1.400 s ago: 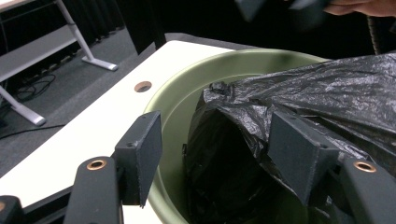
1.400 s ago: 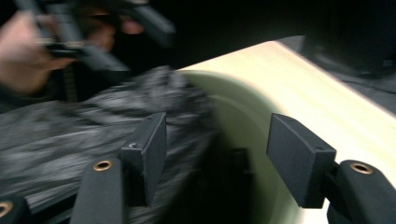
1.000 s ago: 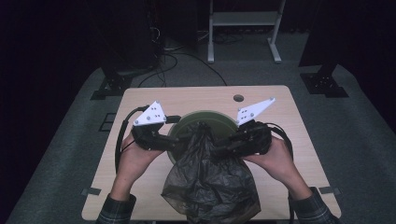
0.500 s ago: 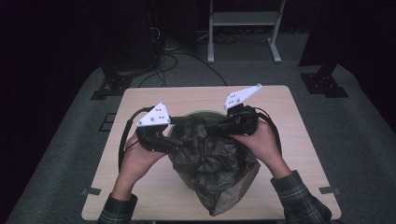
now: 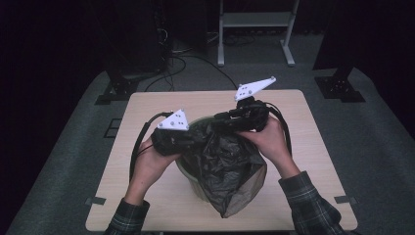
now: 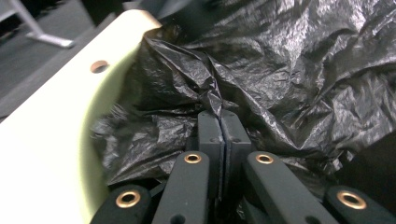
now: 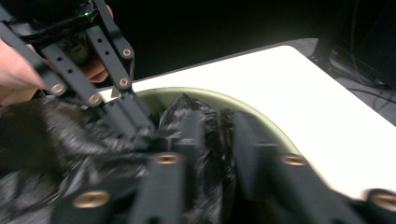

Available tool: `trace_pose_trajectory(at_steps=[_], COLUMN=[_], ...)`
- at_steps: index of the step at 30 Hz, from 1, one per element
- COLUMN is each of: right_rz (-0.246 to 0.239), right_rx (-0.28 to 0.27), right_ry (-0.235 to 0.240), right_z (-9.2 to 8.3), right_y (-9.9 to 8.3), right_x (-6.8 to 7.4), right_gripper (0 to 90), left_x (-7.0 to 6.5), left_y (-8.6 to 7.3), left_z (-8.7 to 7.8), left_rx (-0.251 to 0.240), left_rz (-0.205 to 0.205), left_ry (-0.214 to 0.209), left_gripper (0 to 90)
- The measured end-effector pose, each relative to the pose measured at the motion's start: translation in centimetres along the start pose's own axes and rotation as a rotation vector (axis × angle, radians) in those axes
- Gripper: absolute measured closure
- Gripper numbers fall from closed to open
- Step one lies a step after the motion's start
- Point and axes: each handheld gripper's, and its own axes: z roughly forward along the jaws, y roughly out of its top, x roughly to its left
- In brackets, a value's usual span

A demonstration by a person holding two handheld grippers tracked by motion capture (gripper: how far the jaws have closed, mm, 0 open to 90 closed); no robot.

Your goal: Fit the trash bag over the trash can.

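Note:
A crumpled black plastic bag (image 5: 226,164) hangs over and into a pale green bin (image 5: 192,172) in the middle of the table. My left gripper (image 5: 195,140) is at the bin's left rim, its jaws pressed together on a fold of the bag (image 6: 212,95); the pinch (image 6: 220,115) is plain in the left gripper view. My right gripper (image 5: 219,120) hovers at the bin's far rim. Its jaws have just been opening and stand apart (image 7: 217,126), with bag film lying loose between them. The left gripper (image 7: 140,128) also appears in the right gripper view, biting the bag.
The light wooden table (image 5: 313,147) has bare surface on all sides of the bin, and a small round hole (image 6: 98,66) near its far edge. Cables (image 5: 139,147) trail from both grippers. Dark floor, a white stand (image 5: 254,29) and black equipment lie beyond the table.
My right hand has moved from the bin's right side to its far rim, up and leftward. The bag has been pulled and bunched over the bin. The left hand has barely shifted.

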Motion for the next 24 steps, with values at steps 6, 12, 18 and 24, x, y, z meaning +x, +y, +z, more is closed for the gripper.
trace_pose_trajectory(at_steps=[6, 12, 18, 24], right_rz=[0.032, 0.062, 0.037, -0.001], right_rx=[-0.064, -0.135, -0.183, -0.209], right_ry=[-0.017, 0.001, 0.033, 0.066], right_z=[-3.3, -6.7, -8.8, -9.4], right_y=[-1.2, -2.7, -3.3, -2.3], right_x=[0.3, 1.5, 3.7, 5.6], right_gripper=[48.5, 41.7, 39.6, 37.9], left_x=[1.8, 3.2, 3.8, 3.7], left_y=[0.1, 0.7, 1.3, 1.5], left_z=[-0.9, -0.7, 0.2, 0.8], left_rx=[-0.017, -0.018, -0.010, 0.014], left_rz=[-0.074, -0.124, -0.155, -0.160], left_ry=[0.078, 0.129, 0.146, 0.157], left_gripper=[89.5, 89.5, 89.5, 89.4])
